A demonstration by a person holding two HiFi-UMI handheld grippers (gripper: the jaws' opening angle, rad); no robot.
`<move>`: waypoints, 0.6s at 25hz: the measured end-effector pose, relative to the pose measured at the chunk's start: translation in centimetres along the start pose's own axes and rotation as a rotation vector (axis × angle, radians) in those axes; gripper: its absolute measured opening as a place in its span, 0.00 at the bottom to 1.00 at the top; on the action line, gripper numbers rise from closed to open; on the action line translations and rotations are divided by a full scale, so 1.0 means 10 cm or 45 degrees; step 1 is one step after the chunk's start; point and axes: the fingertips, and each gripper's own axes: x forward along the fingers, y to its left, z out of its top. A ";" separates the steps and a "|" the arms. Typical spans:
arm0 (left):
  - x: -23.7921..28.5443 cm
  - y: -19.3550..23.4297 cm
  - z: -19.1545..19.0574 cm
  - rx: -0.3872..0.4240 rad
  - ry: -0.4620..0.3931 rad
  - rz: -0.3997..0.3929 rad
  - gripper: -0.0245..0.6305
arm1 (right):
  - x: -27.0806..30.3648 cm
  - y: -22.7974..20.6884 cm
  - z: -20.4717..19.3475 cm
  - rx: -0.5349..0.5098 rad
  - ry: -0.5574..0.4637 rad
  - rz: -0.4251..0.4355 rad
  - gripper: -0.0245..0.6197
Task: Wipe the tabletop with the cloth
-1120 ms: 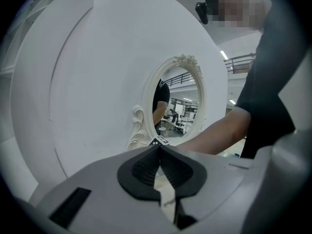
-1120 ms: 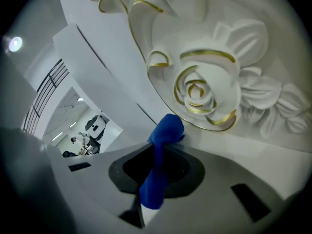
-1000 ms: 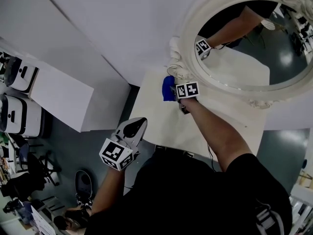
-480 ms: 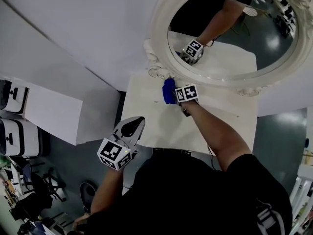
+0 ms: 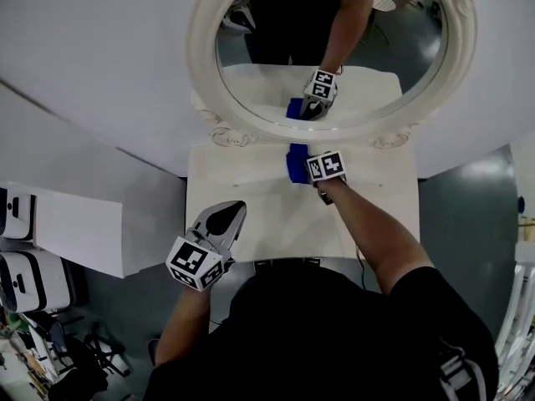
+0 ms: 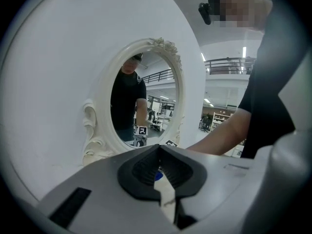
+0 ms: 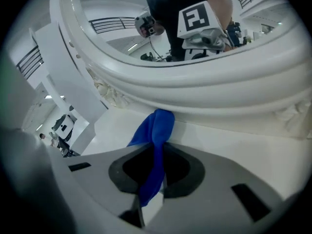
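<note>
Pinching a blue cloth (image 5: 295, 162) (image 7: 157, 130) firmly between the closed jaws of the right tongs (image 5: 305, 170) (image 7: 155, 165), with a bunched end poking out past the tips. Pressing that end down at the far edge of the white bench (image 5: 242, 192) (image 7: 234, 145), right against the base of the ornate white frame of an oval mirror (image 5: 203, 73) (image 7: 204, 89) standing against the pale wall (image 5: 92, 65).

Stretching the right forearm (image 5: 368, 224) across the benchtop from the near side, in a black short-sleeved shirt.

Holding the left tongs (image 5: 227, 215) (image 6: 159, 155) low by the near left corner of the bench, well apart from the cloth, jaws pressed together and gripping nothing. Pointing them toward the mirror (image 6: 141, 96), with the bench surface and a speck of blue showing through the narrow slit behind the tips.

Doubling in the mirror glass: the marker cube, the blue cloth and the reaching arm, all reflected just above the frame's lower rim.
</note>
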 end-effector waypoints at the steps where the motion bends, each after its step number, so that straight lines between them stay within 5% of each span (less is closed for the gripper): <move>1: 0.06 -0.04 0.01 0.003 0.001 -0.016 0.05 | -0.07 -0.11 -0.04 0.012 -0.003 -0.015 0.10; 15: 0.89 -0.67 0.19 0.062 0.012 -0.197 0.05 | -1.08 -1.61 -0.60 0.191 -0.059 -0.224 0.10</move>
